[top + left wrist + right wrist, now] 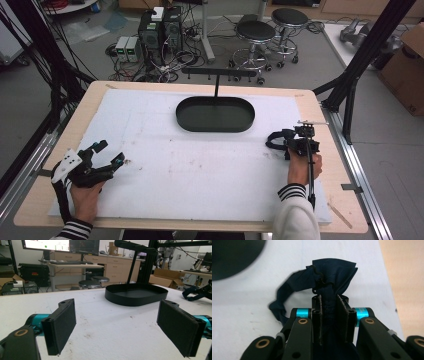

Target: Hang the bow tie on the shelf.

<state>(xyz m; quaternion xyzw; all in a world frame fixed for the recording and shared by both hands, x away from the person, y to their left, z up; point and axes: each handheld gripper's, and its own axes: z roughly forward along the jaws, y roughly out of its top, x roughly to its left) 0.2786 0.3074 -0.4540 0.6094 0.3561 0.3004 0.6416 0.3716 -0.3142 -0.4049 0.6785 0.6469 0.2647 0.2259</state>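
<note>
Right gripper [291,145] at about 3 o'clock on the white mat [200,170], jaws clamped on a bunched dark blue cloth [329,287]; the fabric sticks up between the pads [342,315] and one loop trails off toward 9 o'clock in the right gripper view. From above the cloth [276,139] sits just off the gripper's nose, on or barely above the mat (cannot tell which).

Left gripper [107,156] at 8 o'clock, jaws spread wide and holding nothing, resting low over the mat.

Black oval tray [215,114] at 12 o'clock with its hanger stand [219,74] rising behind; nothing in it.

Step in hand, as I judge: cloth grasped, not yet delivered. Next move likely calls for lifting clear and carrying toward 11 o'clock to the tray or its rack, minding the trailing loop.
</note>
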